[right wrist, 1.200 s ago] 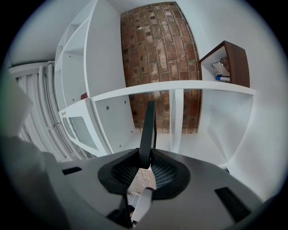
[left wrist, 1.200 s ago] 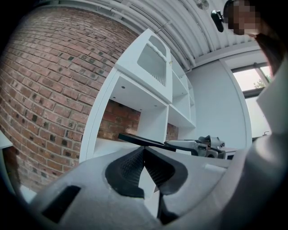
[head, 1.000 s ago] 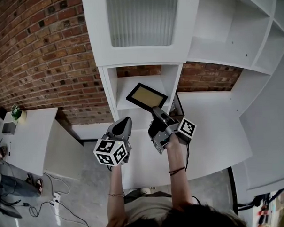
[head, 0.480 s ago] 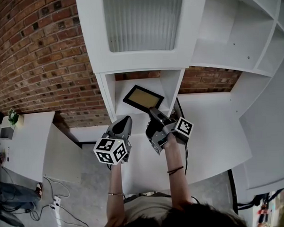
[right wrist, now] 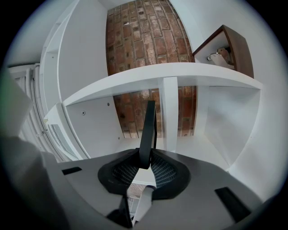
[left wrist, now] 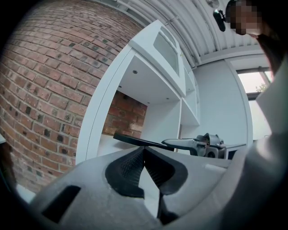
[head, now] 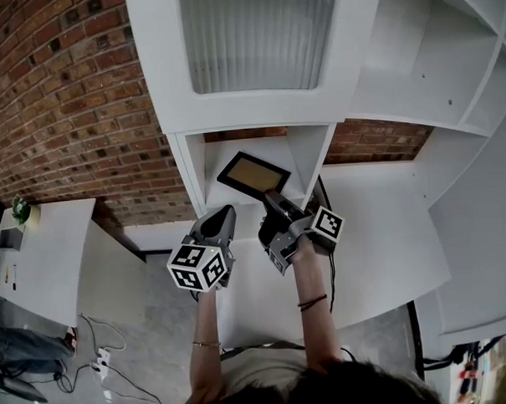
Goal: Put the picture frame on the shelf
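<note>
My picture frame [head: 253, 174] has a black border round a tan panel. My left gripper [head: 224, 213] and right gripper [head: 274, 198] are grey, with black ribbed pads [left wrist: 126, 168] and white cubes [head: 197, 269] bearing black square markers. The shelf [head: 383, 107] is white and the wall [head: 65, 105] is red-brown brick.

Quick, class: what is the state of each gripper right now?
Left gripper: closed, holding nothing.
Right gripper: closed on the picture frame.

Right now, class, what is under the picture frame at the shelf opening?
The white shelf board shows around the picture frame, which the right gripper holds by its edge. The patch of board directly beneath is covered in the head view.
</note>
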